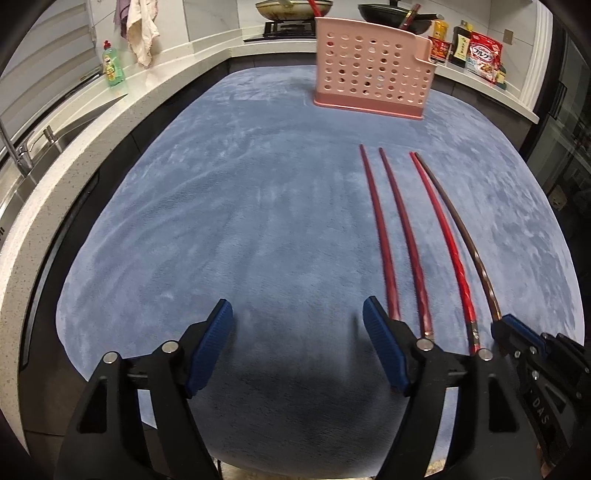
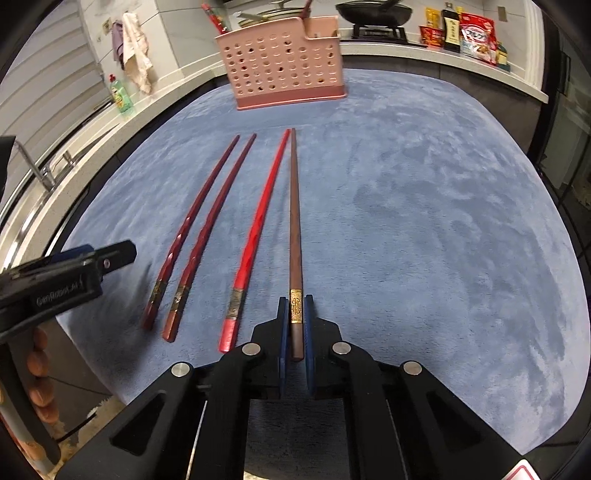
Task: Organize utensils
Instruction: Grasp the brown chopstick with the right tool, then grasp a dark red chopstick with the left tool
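Observation:
Several chopsticks lie side by side on a blue mat (image 2: 424,206): two dark red ones (image 2: 192,236) (image 2: 214,229), a bright red one (image 2: 258,225) and a brown one (image 2: 294,221) with a gold band. My right gripper (image 2: 296,306) is shut on the brown chopstick's thick end, at mat level. My left gripper (image 1: 297,314) is open and empty, just left of the dark red chopsticks (image 1: 380,229); it shows at the left of the right wrist view (image 2: 107,258). A pink perforated utensil holder (image 2: 284,62) stands upright at the mat's far edge, also in the left wrist view (image 1: 373,70).
A pale counter (image 1: 74,147) curves round the mat's left and far sides, with a sink and tap (image 1: 22,155), a green dish-soap bottle (image 1: 112,64) and a hanging cloth (image 1: 140,29). Pans on a stove (image 1: 291,9) and food packets (image 1: 484,55) stand behind the holder.

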Tool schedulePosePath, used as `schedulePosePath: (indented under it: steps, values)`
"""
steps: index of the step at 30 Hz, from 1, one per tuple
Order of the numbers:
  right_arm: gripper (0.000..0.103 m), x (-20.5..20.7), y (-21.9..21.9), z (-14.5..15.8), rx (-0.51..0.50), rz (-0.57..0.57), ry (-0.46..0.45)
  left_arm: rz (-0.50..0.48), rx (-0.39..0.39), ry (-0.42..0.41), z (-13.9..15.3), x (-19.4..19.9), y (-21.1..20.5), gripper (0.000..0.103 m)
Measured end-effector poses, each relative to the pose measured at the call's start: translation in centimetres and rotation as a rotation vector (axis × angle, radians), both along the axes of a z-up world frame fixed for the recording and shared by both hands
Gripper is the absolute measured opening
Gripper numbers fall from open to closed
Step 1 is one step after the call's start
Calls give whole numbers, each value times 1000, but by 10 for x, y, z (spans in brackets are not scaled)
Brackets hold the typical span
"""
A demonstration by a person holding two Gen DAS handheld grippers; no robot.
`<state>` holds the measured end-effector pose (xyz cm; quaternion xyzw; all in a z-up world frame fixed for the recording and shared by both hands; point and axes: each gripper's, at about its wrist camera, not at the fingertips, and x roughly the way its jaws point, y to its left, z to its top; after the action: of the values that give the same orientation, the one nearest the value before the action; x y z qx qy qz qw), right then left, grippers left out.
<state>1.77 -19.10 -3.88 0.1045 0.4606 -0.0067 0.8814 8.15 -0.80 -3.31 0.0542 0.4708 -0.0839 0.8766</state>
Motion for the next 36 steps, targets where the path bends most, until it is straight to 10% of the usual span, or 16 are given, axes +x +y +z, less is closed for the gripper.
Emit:
schedulePosePath:
  steps: [26, 36]
  values:
    - [7, -3, -10, -1, 27, -28, 0, -90, 22, 48, -23, -16, -28, 69]
    - [7, -3, -10, -1, 28, -27, 1, -150, 3, 55, -18, -23, -36, 24]
